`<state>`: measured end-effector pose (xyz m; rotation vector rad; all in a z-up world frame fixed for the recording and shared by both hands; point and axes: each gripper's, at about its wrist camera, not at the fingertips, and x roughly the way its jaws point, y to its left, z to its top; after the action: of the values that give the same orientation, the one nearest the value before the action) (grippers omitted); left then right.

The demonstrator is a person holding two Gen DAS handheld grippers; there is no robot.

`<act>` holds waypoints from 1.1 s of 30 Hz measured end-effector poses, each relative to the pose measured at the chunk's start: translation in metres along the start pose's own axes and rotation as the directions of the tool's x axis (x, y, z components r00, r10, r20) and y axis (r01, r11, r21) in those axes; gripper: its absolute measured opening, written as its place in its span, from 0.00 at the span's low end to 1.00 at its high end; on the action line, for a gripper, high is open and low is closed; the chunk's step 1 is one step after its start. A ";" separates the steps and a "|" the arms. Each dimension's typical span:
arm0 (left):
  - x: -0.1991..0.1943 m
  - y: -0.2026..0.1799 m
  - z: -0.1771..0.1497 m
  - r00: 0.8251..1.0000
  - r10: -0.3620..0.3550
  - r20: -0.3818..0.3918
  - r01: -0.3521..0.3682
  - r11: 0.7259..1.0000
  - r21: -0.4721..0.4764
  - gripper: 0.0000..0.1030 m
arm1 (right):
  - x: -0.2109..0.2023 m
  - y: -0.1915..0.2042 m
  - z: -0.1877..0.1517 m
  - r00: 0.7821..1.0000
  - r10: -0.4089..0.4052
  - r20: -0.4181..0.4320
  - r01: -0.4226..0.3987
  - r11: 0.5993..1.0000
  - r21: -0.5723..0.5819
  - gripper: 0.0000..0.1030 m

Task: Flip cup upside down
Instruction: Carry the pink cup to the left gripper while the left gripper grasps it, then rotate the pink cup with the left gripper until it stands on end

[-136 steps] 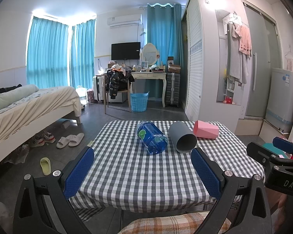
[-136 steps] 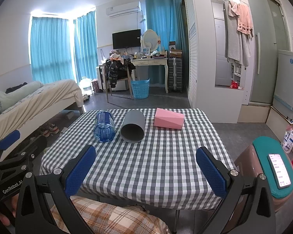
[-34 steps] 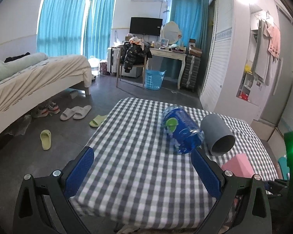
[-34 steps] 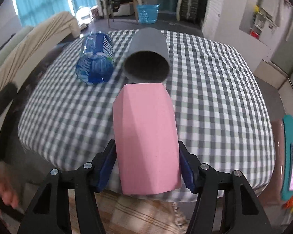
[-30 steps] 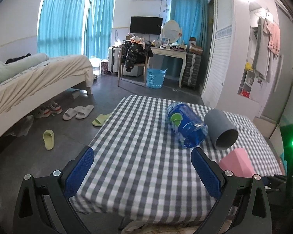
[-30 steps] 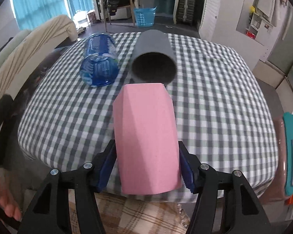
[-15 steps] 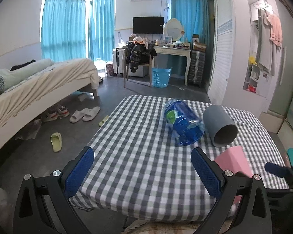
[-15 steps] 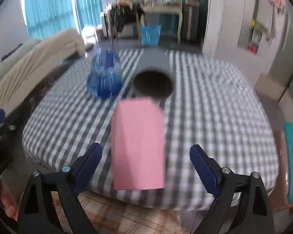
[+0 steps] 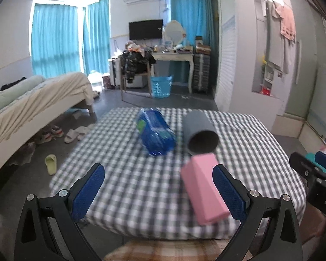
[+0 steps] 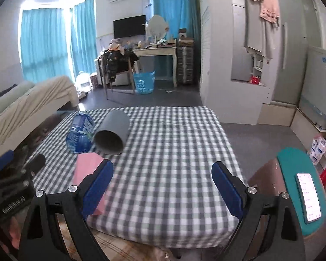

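**Pink cup set down near the bench edge, both grippers empty**

The pink cup (image 9: 203, 190) sits in the lower right of the left wrist view, close to the near edge of the checked bench (image 9: 123, 187). It looks tilted in this fisheye view, and blur makes it hard to say whether it stands mouth-down or lies on its side; no opening shows. In the right wrist view the same cup appears at lower left, partly behind that gripper's left finger.

The left gripper (image 9: 158, 192) is spread wide with nothing between its blue pads; the cup lies just inside its right finger, and contact cannot be told. The right gripper (image 10: 162, 188) is likewise wide apart and holds nothing, over bare cloth.

My reading: one cup has been handled, and two remain lying on their sides in mid-frame. The grey cup (image 9: 198, 134) shows a dark, empty mouth toward the camera. The blue translucent cup (image 9: 155, 133) lies just beside it; its contents cannot be made out. The next move likely calls for closing a gripper across the grey cup's wall, lifting, and turning its mouth downward.
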<state>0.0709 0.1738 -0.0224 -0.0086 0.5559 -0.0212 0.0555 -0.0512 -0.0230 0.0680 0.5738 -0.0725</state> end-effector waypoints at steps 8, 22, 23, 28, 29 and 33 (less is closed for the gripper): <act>0.016 -0.028 -0.027 0.996 -0.045 -0.075 0.046 0.999 0.015 0.98 | 0.001 -0.027 -0.019 1.000 -0.002 -0.023 0.003 0.997 0.074 0.90; 0.050 -0.050 -0.052 0.967 -0.163 -0.198 0.173 0.984 0.035 0.55 | 0.022 -0.037 -0.032 0.996 0.019 -0.084 -0.010 0.994 0.105 0.90; 0.049 -0.050 -0.050 0.966 -0.164 -0.197 0.174 0.984 0.036 0.55 | 0.024 -0.037 -0.032 0.996 0.020 -0.088 -0.010 0.995 0.103 0.90; 0.036 -0.043 -0.037 0.973 -0.173 -0.152 0.181 0.983 0.038 0.54 | 0.027 -0.036 -0.035 0.995 0.021 -0.097 -0.011 0.995 0.101 0.90; 0.033 -0.041 -0.034 0.976 -0.170 -0.137 0.177 0.983 0.043 0.54 | 0.027 -0.036 -0.035 0.995 0.020 -0.098 -0.010 0.995 0.102 0.90; 0.023 -0.038 -0.021 0.981 -0.169 -0.098 0.175 0.983 0.055 0.54 | 0.029 -0.033 -0.038 0.994 0.023 -0.111 -0.012 0.995 0.100 0.90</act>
<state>0.0784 0.1349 -0.0515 0.0065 0.6466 -0.2086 0.0563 -0.0827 -0.0725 0.1747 0.6813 -0.0809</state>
